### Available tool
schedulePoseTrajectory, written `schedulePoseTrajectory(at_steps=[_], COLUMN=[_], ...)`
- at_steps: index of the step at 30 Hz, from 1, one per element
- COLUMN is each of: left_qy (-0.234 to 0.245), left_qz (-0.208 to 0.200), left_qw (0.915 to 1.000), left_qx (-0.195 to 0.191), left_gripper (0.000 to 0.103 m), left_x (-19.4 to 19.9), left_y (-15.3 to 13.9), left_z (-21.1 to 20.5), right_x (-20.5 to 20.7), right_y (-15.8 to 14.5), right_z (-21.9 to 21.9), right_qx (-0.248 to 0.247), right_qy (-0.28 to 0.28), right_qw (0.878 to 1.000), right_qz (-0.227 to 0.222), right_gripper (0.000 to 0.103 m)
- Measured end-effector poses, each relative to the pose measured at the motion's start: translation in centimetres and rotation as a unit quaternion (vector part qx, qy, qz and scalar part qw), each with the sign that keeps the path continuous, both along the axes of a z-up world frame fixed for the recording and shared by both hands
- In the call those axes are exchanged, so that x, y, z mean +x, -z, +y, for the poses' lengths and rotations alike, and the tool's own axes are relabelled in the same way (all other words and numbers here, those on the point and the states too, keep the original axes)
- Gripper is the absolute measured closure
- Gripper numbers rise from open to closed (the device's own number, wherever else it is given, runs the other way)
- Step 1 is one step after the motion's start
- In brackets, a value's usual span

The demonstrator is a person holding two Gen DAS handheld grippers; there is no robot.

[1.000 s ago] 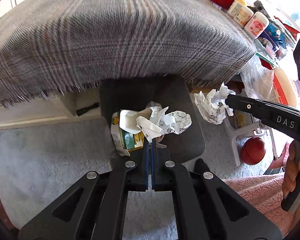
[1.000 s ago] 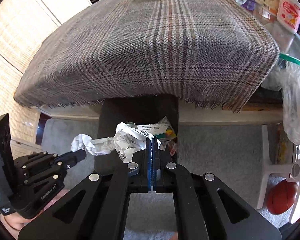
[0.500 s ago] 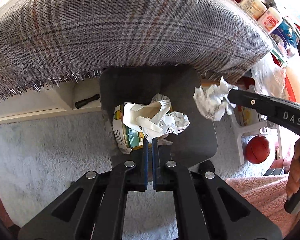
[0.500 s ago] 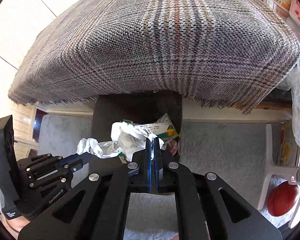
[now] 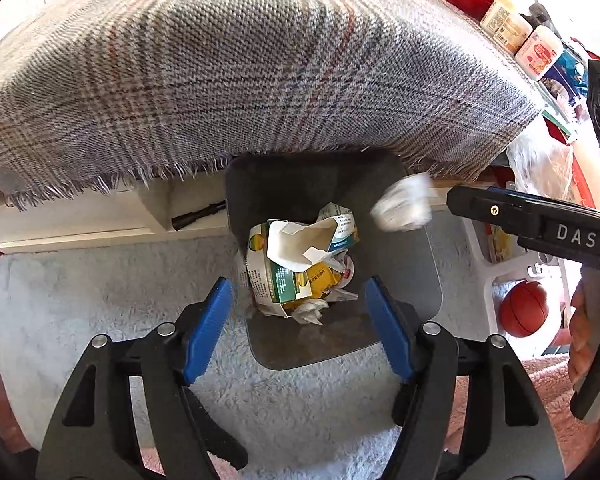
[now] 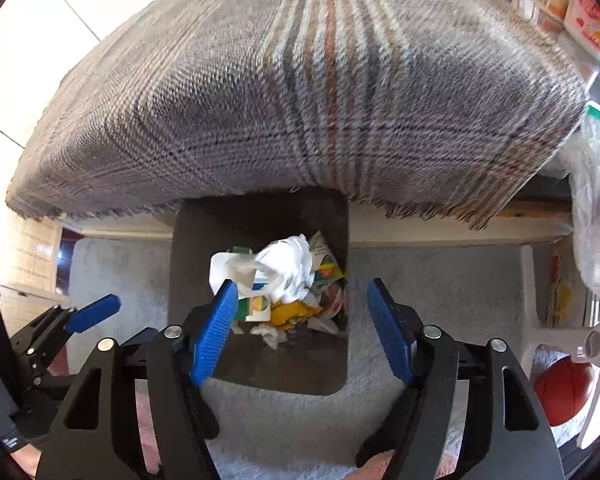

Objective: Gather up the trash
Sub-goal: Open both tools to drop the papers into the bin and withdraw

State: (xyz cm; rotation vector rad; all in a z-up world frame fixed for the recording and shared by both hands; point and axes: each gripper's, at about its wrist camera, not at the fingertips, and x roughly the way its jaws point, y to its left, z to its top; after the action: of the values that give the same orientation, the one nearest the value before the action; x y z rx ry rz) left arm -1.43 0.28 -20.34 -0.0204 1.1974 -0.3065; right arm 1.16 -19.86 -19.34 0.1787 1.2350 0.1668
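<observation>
A dark grey bin [image 5: 412,276] [image 6: 260,368] stands on the rug under the table edge. It holds cartons and crumpled paper [image 5: 300,264] [image 6: 288,280]. My left gripper [image 5: 300,320] is open and empty above the bin's near rim. My right gripper [image 6: 300,320] is open too, above the bin. A white paper ball [image 5: 404,204] is blurred in the air over the bin, just off the right gripper's fingers [image 5: 484,208]. It shows in the right wrist view as a blurred white ball [image 6: 288,260] over the trash. The left gripper's blue fingertip [image 6: 96,312] shows at the left.
A plaid cloth [image 5: 240,72] [image 6: 300,100] hangs over the table above the bin. Bottles and jars [image 5: 528,40] crowd the far right of the table. An orange ball [image 5: 524,312] [image 6: 560,388] lies beside a white stool leg [image 6: 556,336]. A pale fluffy rug [image 5: 100,300] covers the floor.
Both grippers were shut on crumpled paper and have opened. The left one's paper has dropped into the bin; the right one's paper ball is falling toward it.
</observation>
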Motion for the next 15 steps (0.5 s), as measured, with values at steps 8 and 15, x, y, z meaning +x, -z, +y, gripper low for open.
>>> schedulePoseTrajectory(at_steps=[8,15], left_qy=[0.009,0.040], left_qz=[-0.031,-0.026], left_qw=[0.9995,0.9988], left_qx=[0.004,0.014], left_gripper=[0.011,0.008], left_x=[-1.5,-1.1], left_y=[-2.0,-4.6], left_z=[-0.2,-0.1], right_x=[-0.7,-0.9], right_y=[-1.3,-6.0], right_z=[-0.1,-4.3], right_qx=[0.009,0.097], right_qy=[-0.002,0.045], right_qw=[1.000,0.993], right_qz=[-0.016,-0.043], right_gripper=[0.005,0.003])
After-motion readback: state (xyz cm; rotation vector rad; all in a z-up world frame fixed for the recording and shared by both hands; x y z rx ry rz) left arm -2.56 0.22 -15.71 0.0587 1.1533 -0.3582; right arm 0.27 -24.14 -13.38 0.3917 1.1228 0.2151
